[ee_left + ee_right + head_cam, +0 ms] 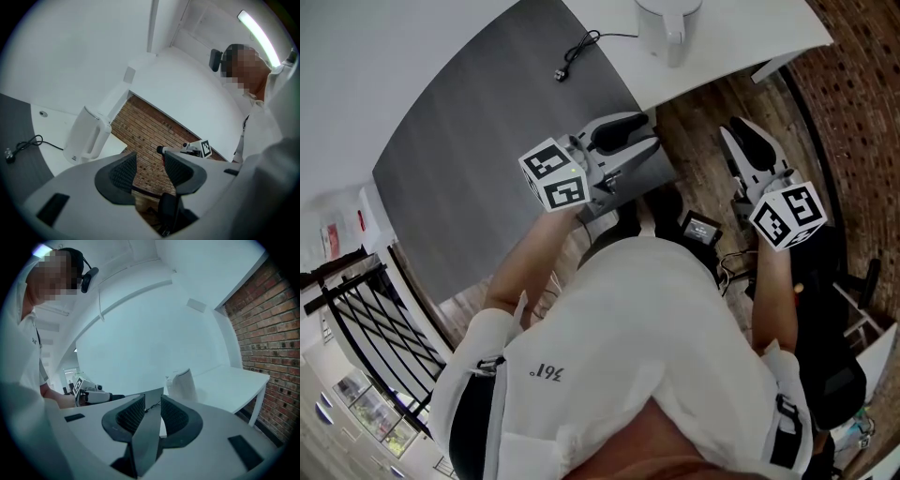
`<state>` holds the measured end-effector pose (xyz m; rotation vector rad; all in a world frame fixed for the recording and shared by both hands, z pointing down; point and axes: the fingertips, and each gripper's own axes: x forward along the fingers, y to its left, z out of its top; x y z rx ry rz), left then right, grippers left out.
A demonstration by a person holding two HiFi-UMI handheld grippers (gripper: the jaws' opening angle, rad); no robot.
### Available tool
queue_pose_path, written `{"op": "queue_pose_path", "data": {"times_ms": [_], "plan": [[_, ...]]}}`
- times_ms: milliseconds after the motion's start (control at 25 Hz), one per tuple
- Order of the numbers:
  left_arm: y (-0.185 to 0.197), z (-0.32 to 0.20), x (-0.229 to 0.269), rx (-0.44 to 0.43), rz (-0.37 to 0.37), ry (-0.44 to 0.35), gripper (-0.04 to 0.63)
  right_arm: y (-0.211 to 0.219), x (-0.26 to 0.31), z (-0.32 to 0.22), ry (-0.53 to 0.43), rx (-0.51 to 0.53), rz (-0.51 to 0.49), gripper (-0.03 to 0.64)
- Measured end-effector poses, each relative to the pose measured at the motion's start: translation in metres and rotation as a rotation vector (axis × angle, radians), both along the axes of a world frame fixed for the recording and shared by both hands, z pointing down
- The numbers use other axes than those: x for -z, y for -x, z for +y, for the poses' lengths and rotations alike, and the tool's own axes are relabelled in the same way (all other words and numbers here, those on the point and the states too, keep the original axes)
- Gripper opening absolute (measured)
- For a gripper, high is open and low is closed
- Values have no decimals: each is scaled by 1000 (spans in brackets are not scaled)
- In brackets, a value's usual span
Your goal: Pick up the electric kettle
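Two empty tools, left tool (149, 163) and right tool (152, 405), jaws partly apart, both well clear of the kettle (86, 136).

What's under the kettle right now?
The kettle stands on the white table; its plug lies apart on the grey surface. Whether a separate base sits beneath it is hidden by the kettle's own body.

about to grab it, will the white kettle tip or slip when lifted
Kettle looks tall and narrow, so a side push may tip it. Its smooth shell could slip; the handle seems safer. The trailing cord may drag.
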<state>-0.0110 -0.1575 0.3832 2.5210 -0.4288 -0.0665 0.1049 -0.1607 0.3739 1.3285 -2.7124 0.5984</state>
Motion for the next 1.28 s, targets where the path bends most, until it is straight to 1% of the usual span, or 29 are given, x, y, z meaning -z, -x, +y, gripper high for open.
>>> {"op": "queue_pose_path", "data": {"times_ms": [200,360,640,1000,1280], "plan": [[-6,-11,-14,-20,-35,-4,189,2,-11,-13,9,11,30,83],[-8,-20,-22,-21,-56,2,189,2,-20,-23,20,5,41,83],[-14,-40,-36,-20,-90,3,189,5,-34,-45,32,33,77,83],[-22,-75,-68,-12,-189,6,189,15,-52,-74,48,82,128,97],[-28,-97,-90,-18,-251,0,189,18,-68,-96,61,117,183,101]]}}
